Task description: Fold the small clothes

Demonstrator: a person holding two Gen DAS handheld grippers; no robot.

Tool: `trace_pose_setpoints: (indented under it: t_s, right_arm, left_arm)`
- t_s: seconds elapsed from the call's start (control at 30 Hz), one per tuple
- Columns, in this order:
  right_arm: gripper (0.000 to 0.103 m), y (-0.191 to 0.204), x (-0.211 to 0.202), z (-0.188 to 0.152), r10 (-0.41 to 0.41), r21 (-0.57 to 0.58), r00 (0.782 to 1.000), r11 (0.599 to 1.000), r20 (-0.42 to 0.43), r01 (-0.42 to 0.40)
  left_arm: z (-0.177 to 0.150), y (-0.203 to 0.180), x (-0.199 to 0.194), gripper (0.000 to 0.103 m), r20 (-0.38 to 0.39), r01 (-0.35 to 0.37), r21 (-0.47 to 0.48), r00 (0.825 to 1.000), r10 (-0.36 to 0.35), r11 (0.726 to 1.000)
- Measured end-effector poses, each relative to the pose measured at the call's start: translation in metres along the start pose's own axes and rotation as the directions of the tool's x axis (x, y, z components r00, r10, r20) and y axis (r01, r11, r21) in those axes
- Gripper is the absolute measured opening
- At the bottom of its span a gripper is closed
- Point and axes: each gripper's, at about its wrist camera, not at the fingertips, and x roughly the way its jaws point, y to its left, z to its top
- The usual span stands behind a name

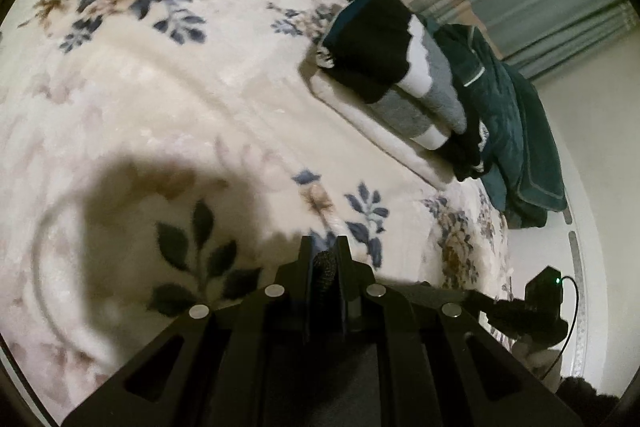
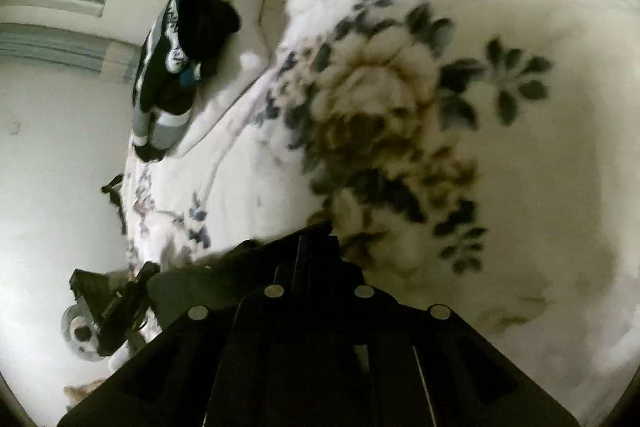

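While left gripper (image 1: 325,259) jaws pinch dark cloth (image 1: 325,267) | right gripper (image 2: 316,239) closed, empty

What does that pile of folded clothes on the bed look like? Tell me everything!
The pile of folded clothes sits near the bed's far edge on the flowery blanket. A black piece lies on top, over soft-looking grey and white layers, stacked fairly neatly. A crumpled dark teal garment rests against its far side. Neither gripper touches it.

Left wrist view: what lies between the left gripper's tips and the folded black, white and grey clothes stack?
Only bare floral fleece blanket between the left gripper and the stack; nothing else lies there.
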Motion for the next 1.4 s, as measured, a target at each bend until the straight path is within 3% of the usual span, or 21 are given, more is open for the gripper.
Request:
trace_pose_setpoints:
  t_s: [0.1, 0.13, 0.17, 0.2, 0.23, 0.3, 0.4, 0.5, 0.57, 0.6, 0.7, 0.83, 0.87, 0.93, 0.97, 1.0, 1.13, 1.2, 1.3, 1.37, 1.4]
  right_arm:
    - [0.003, -0.014, 0.017, -0.001, -0.102, 0.046, 0.995, 0.994, -0.023, 0.103]
    - [0.004, -0.026, 0.023, 0.001, -0.097, 0.089, 0.991, 0.991, -0.092, 0.105]
    - [0.004, -0.035, 0.023, 0.0, -0.079, 0.128, 0.989, 0.987, -0.123, 0.095]
    - [0.008, -0.042, 0.019, -0.004, -0.047, 0.167, 0.989, 0.983, -0.137, 0.07]
    - [0.014, -0.048, 0.01, -0.012, -0.018, 0.188, 0.987, 0.981, -0.157, 0.047]
    - [0.048, -0.055, -0.003, -0.031, -0.003, 0.205, 0.981, 0.978, -0.194, 0.044]
    - [0.057, -0.062, -0.011, -0.074, 0.026, 0.238, 0.961, 0.97, -0.276, 0.043]
    - [0.057, -0.07, 0.0, -0.116, 0.052, 0.279, 0.921, 0.958, -0.386, 0.063]
    - [0.05, -0.07, 0.005, -0.136, 0.082, 0.309, 0.925, 0.95, -0.37, 0.04]
    - [0.009, -0.068, 0.002, -0.14, 0.096, 0.32, 0.933, 0.947, -0.346, 0.021]
    - [0.006, -0.06, -0.027, -0.15, 0.075, 0.338, 0.969, 0.941, -0.237, 0.01]
    - [0.005, -0.066, -0.026, -0.153, 0.045, 0.275, 0.961, 0.961, -0.273, 0.033]
    - [0.008, -0.071, -0.024, -0.15, 0.086, 0.288, 0.957, 0.958, -0.278, -0.002]
    - [0.04, -0.069, -0.015, -0.136, 0.12, 0.248, 0.941, 0.968, -0.317, -0.04]
    - [0.071, -0.067, -0.011, -0.13, 0.132, 0.231, 0.94, 0.971, -0.313, -0.059]
    - [0.079, -0.066, -0.005, -0.124, 0.155, 0.211, 0.941, 0.973, -0.301, -0.092]
    - [0.09, -0.066, 0.04, -0.103, 0.314, 0.244, 0.873, 0.941, -0.373, -0.234]
    - [0.091, -0.049, 0.052, -0.098, 0.394, 0.224, 0.825, 0.918, -0.405, -0.329]
    - [0.089, -0.026, 0.076, -0.102, 0.443, 0.213, 0.768, 0.896, -0.462, -0.389]
    - [0.089, -0.012, 0.088, -0.104, 0.434, 0.193, 0.768, 0.9, -0.471, -0.39]
    - [0.084, -0.003, 0.092, -0.105, 0.424, 0.173, 0.773, 0.904, -0.471, -0.391]
  left_arm:
    - [0.002, 0.008, 0.008, 0.013, -0.044, -0.025, -0.043, 0.999, 0.024, 0.999]
    - [0.003, 0.013, 0.008, 0.025, -0.06, -0.036, -0.074, 0.998, 0.032, 0.997]
    - [0.003, 0.015, 0.005, 0.032, -0.063, -0.052, -0.085, 0.997, 0.047, 0.995]
    - [0.002, 0.018, 0.0, 0.047, -0.059, -0.062, -0.09, 0.997, 0.057, 0.994]
    - [0.0, 0.02, -0.006, 0.054, -0.051, -0.063, -0.092, 0.997, 0.059, 0.994]
    - [-0.008, 0.03, -0.023, 0.057, -0.037, -0.059, -0.126, 0.998, 0.055, 0.99]
    - [-0.029, 0.041, -0.046, 0.057, -0.043, -0.058, -0.171, 0.998, 0.052, 0.984]
    - [-0.059, 0.048, -0.063, 0.057, -0.076, -0.096, -0.183, 0.994, 0.083, 0.978]
    - [-0.08, 0.049, -0.068, 0.057, -0.114, -0.108, -0.192, 0.99, 0.087, 0.975]
    - [-0.088, 0.05, -0.068, 0.057, -0.13, -0.108, -0.194, 0.988, 0.083, 0.975]
    - [-0.106, 0.047, -0.068, 0.057, -0.165, -0.1, -0.183, 0.984, 0.07, 0.978]
    - [-0.11, 0.043, -0.06, 0.06, -0.176, -0.037, -0.176, 0.984, 0.006, 0.984]
    - [-0.108, 0.042, -0.056, 0.064, -0.182, -0.022, -0.177, 0.983, -0.011, 0.984]
    - [-0.104, 0.041, -0.05, 0.074, -0.185, 0.014, -0.184, 0.982, -0.048, 0.983]
    - [-0.101, 0.041, -0.044, 0.076, -0.187, 0.054, -0.19, 0.978, -0.09, 0.98]
    - [-0.1, 0.04, -0.039, 0.078, -0.19, 0.078, -0.193, 0.975, -0.115, 0.978]
    - [-0.096, 0.034, -0.014, 0.079, -0.229, 0.14, -0.179, 0.957, -0.18, 0.974]
    - [-0.095, 0.027, -0.005, 0.079, -0.234, 0.164, -0.157, 0.952, -0.198, 0.974]
    - [-0.094, 0.018, 0.002, 0.079, -0.232, 0.194, -0.128, 0.948, -0.219, 0.973]
    - [-0.093, 0.014, 0.004, 0.079, -0.227, 0.206, -0.125, 0.946, -0.23, 0.97]
    - [-0.092, 0.01, 0.003, 0.078, -0.209, 0.218, -0.128, 0.948, -0.241, 0.968]
